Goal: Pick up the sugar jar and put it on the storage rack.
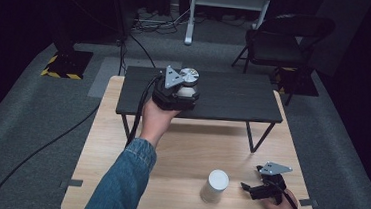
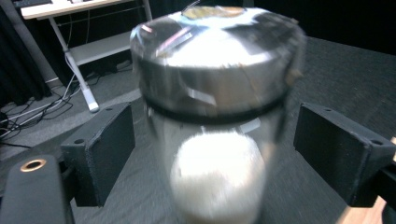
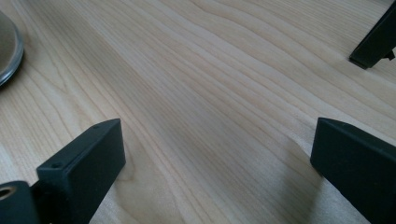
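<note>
Tabletop of pale wood (image 1: 190,150) is the largest thing, and on its far half stands a low black shelf (image 1: 234,101) on thin metal legs. Near the left end of that shelf stands a jar with a shiny metal lid (image 1: 187,83), white below the lid. A second container, a white cylinder (image 1: 215,185), stands on the wood at the near side, just beside the right gripper (image 1: 255,182).

The left gripper (image 1: 184,92), held by a hand in a denim sleeve (image 1: 125,180), is at the jar. In the left gripper view the jar (image 2: 217,116) stands between the two black pads (image 2: 109,149), but a gap shows on each side, so the jaws are spread and press on nothing. The jar seems to rest on the shelf by itself; the picture is blurred, so I cannot tell if it is fully settled.

I judge that the step in hand is the placing of the jar on the shelf, at the point of letting it go. The next move calls for drawing the left gripper straight back without brushing the jar, because it is tall and may tip.

The right gripper rests low over the wood, its jaws spread with only bare tabletop (image 3: 210,93) between them.
</note>
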`<state>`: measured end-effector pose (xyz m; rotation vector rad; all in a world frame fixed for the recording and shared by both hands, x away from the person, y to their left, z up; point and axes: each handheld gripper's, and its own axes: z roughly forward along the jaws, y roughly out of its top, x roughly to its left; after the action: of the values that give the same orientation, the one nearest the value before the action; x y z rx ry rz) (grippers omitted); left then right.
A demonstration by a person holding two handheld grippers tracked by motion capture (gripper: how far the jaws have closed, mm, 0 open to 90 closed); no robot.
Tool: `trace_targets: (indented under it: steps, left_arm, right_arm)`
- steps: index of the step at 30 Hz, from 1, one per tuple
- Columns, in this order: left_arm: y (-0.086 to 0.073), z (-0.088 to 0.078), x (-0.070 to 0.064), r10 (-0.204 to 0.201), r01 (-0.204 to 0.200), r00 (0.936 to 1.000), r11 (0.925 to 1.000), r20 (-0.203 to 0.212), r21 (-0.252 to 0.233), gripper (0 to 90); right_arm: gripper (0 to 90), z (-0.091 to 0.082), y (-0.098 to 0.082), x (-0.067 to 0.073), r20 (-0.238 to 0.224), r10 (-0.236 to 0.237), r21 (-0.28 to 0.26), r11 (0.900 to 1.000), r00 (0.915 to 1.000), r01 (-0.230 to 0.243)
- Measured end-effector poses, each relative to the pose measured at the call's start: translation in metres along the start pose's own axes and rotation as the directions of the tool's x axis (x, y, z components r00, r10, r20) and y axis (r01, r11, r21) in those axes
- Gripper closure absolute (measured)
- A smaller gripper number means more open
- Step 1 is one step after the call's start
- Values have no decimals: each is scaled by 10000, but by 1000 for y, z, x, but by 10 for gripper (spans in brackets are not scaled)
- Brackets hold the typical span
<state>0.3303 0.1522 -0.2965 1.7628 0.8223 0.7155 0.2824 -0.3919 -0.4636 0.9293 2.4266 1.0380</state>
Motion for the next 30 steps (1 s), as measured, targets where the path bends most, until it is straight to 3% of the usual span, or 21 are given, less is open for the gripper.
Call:
trace_targets:
  steps: [3,5,8,12,20,22,25,30]
  left_arm:
    - [-8,-13,-1,92,-91,9999,9999,99,-103,129]
    - [-8,-22,-2,335,-336,9994,9994,97,89,130]
    - [-22,-37,-5,457,-450,9988,9981,178,-413,136]
    - [-37,-53,-12,565,-549,9977,9975,376,-438,139]
    - [-78,-69,-34,782,-778,9955,9969,543,-95,151]
    - [-90,-71,-35,580,-580,9960,9983,678,-18,153]
    - [-114,-72,-33,-79,78,9958,10000,915,21,157]
    - [-149,-66,-32,-605,568,9951,9972,787,491,160]
  right_arm:
    - [30,0,0,0,11,-8,-4,10000,10000,8]
    - [31,0,0,0,15,-2,0,10000,10000,2]
    - [30,0,0,0,18,0,1,10000,10000,0]
    - [30,0,0,0,15,1,9,10000,10000,-1]
    - [29,0,0,1,44,18,9,10000,10000,-18]
    - [29,0,0,1,44,17,9,10000,10000,-17]
    - [29,0,0,1,46,20,10,10000,10000,-20]
    - [28,0,0,2,95,52,17,10000,9999,-52]
